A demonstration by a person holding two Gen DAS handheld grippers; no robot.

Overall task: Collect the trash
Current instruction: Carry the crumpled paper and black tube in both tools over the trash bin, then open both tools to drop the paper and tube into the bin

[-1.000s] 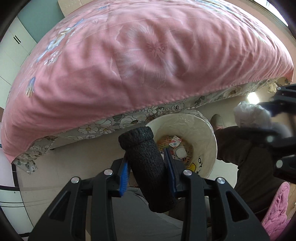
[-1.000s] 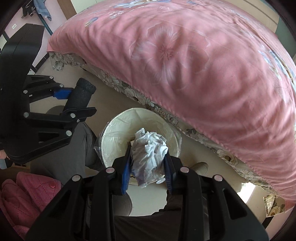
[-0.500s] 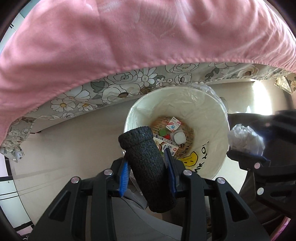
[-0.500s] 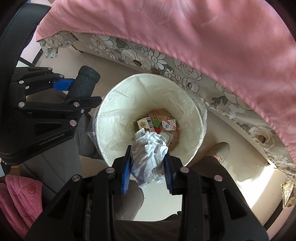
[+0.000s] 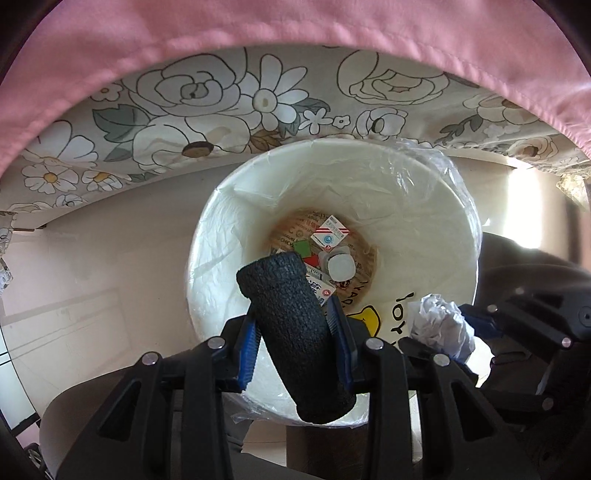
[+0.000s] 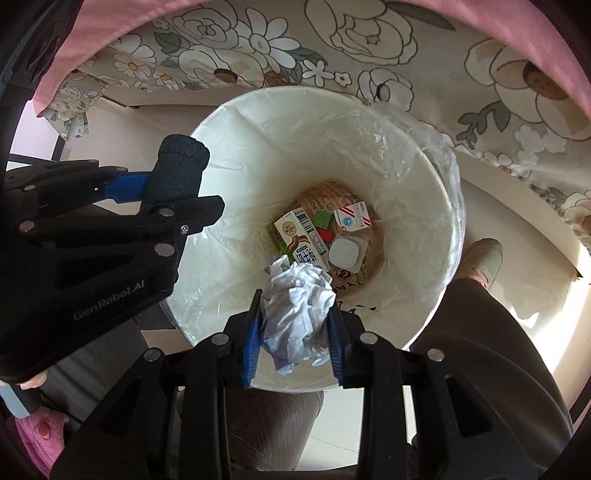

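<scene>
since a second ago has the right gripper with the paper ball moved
Yes. The right gripper, shut on the paper ball, has dropped toward the trash bin, whose rim now fills its view.

My left gripper (image 5: 293, 328) is black with blue pads (image 5: 246, 347), and the foam tube (image 5: 295, 332) in it is black too. My right gripper (image 6: 295, 328) has the same colours; its crumpled paper (image 6: 299, 306) is white. The bin (image 6: 417, 229) is cream-white with a clear liner and a yellow figure (image 5: 364, 317) with black letters. The bedsheet (image 5: 221, 107) is beige with white flowers, the blanket (image 5: 295, 26) pink.
</scene>
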